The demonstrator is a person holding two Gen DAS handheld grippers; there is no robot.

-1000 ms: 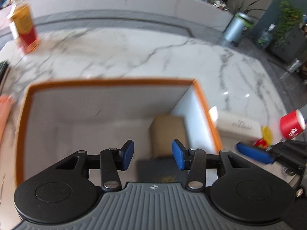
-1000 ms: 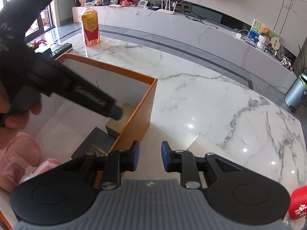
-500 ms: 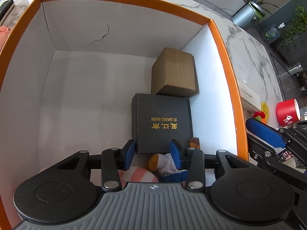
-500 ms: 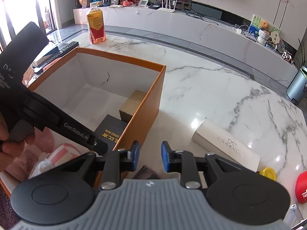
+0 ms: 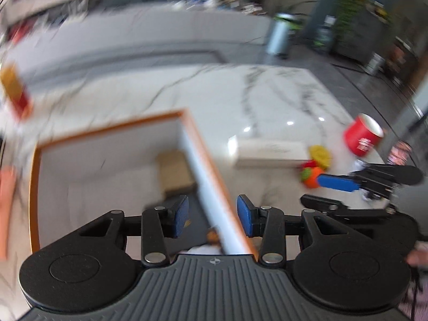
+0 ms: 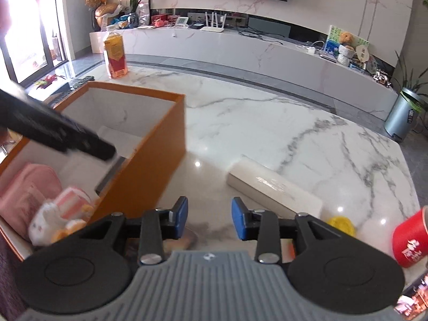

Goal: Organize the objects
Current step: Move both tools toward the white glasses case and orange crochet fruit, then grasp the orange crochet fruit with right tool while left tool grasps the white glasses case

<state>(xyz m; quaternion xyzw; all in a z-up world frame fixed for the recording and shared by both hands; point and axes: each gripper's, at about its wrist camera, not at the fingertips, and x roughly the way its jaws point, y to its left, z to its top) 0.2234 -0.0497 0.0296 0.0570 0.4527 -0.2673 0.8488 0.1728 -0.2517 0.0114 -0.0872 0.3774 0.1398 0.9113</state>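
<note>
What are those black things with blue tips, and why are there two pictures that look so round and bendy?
They are two grabbing tools, one in each of a person's hands. Each tool carries a small camera with a very wide lens, which bends the picture. One picture looks along the left gripper, the other along the right gripper. The blue tips are pads on their jaws.

Neither tool holds anything now. The left jaws stand apart above the wall of the orange box. The right jaws are opening over the marble table.

Inside the box lie a pink pouch and a small plush toy. On the table lie a long white box, a red cup, something yellow, and farther off a bottle of orange drink.
</note>
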